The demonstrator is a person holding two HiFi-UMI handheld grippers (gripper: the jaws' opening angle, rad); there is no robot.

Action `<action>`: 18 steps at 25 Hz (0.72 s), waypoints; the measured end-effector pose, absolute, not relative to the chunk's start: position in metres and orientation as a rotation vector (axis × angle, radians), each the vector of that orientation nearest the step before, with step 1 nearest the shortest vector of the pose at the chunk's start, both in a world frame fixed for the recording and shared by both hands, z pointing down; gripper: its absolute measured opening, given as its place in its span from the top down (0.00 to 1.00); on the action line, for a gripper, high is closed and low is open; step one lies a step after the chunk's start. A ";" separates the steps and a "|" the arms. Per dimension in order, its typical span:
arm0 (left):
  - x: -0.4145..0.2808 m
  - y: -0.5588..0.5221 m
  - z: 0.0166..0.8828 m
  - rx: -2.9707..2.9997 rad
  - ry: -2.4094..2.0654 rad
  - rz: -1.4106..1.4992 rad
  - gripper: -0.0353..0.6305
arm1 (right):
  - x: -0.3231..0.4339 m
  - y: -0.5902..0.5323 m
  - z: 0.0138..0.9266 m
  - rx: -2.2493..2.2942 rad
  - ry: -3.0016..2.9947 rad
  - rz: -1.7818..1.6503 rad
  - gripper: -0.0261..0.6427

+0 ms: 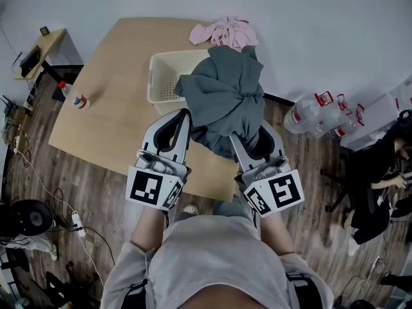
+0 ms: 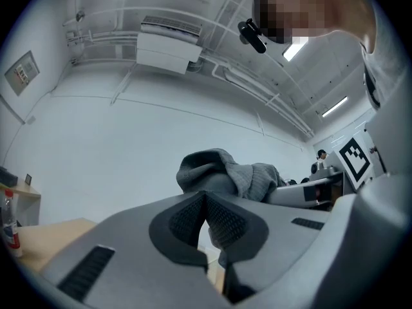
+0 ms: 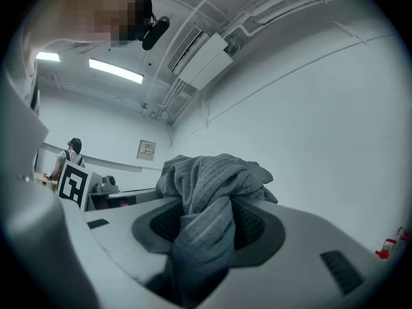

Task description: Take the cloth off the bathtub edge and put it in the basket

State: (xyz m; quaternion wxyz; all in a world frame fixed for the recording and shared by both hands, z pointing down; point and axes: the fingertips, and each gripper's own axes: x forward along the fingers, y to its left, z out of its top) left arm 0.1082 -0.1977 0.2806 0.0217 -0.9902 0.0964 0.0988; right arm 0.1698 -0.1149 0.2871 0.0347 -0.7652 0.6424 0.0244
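Since your right gripper (image 3: 207, 219) has its fingers clamped on the grey cloth (image 1: 222, 98) and your left gripper (image 2: 205, 217) has its fingers together, carry the cloth over the basket (image 1: 161, 82) and release.

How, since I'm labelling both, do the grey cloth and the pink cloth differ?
Colour: the grey cloth is dark grey, the pink cloth pale pink. Place: the grey cloth hangs over the basket, gripped by the left gripper and right gripper; the pink cloth lies on the table beyond the basket. Size: the grey cloth looks bulkier than the pink cloth. Both are crumpled.
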 end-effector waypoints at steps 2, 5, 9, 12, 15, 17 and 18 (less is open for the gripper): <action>0.116 -0.202 0.281 -3.067 0.344 0.303 0.95 | 0.181 -0.120 0.288 -2.329 2.001 0.067 0.68; 0.128 -0.210 0.283 -3.066 0.407 0.301 0.95 | 0.198 -0.128 0.289 -2.298 2.036 0.052 0.68; 0.141 -0.220 0.288 -3.058 0.487 0.286 0.95 | 0.219 -0.141 0.293 -2.261 2.080 0.041 0.68; 0.148 -0.227 0.290 -3.049 0.553 0.278 0.95 | 0.232 -0.150 0.294 -2.226 2.119 0.031 0.68; 0.155 -0.231 0.291 -3.039 0.610 0.271 0.95 | 0.244 -0.157 0.294 -2.191 2.157 0.028 0.68; 0.160 -0.234 0.292 -3.032 0.642 0.261 0.95 | 0.251 -0.163 0.295 -2.168 2.181 0.025 0.68; 0.162 -0.236 0.293 -3.028 0.659 0.254 0.95 | 0.254 -0.167 0.295 -2.155 2.193 0.022 0.68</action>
